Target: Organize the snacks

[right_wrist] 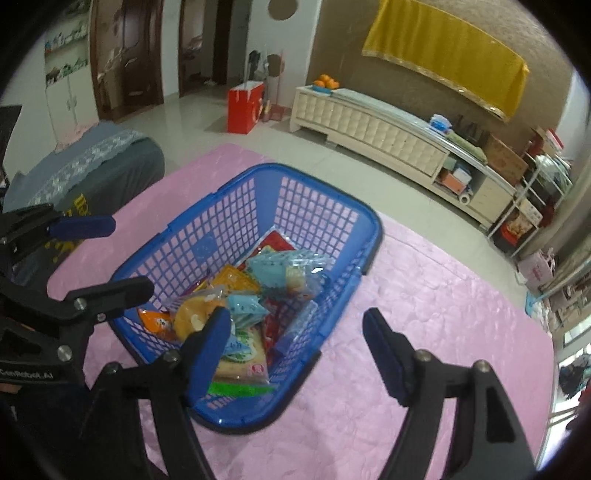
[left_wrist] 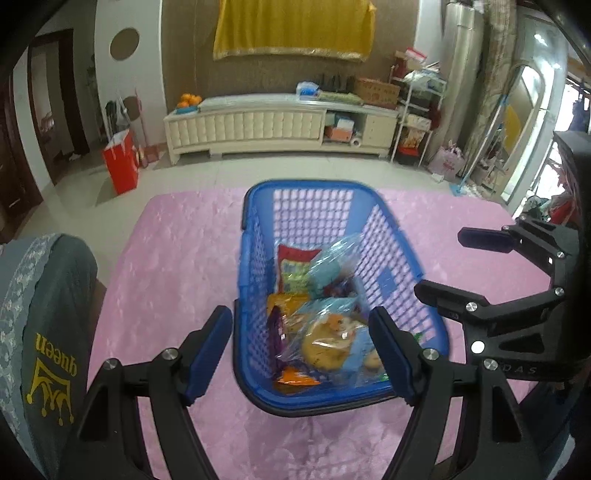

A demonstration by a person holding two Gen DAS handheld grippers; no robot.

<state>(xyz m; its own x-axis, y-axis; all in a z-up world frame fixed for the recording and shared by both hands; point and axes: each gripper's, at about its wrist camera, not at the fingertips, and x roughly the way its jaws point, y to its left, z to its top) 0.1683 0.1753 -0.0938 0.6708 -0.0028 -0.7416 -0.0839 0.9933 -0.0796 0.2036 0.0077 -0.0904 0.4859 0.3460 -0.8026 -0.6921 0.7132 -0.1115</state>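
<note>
Snack packets piled in blue plastic lattice basket (left_wrist: 255, 266) on pink desk (left_wrist: 166, 277).
Left gripper (left_wrist: 301, 350) and right gripper (right_wrist: 295, 354) are held wide, empty; light, crinkly, slippery packets (right_wrist: 236, 306) are best pinched at sealed edges.

Blue lattice basket (right_wrist: 295, 206) on glossy pink cloth (right_wrist: 424, 332); yellow, gold-trimmed hanging (left_wrist: 293, 27).

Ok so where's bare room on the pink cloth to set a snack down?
Bare pink cloth lies right of the blue plastic basket, and a strip left of it toward the grey cushion. The basket's near end is crowded with snack packets; its far end is emptier.
</note>
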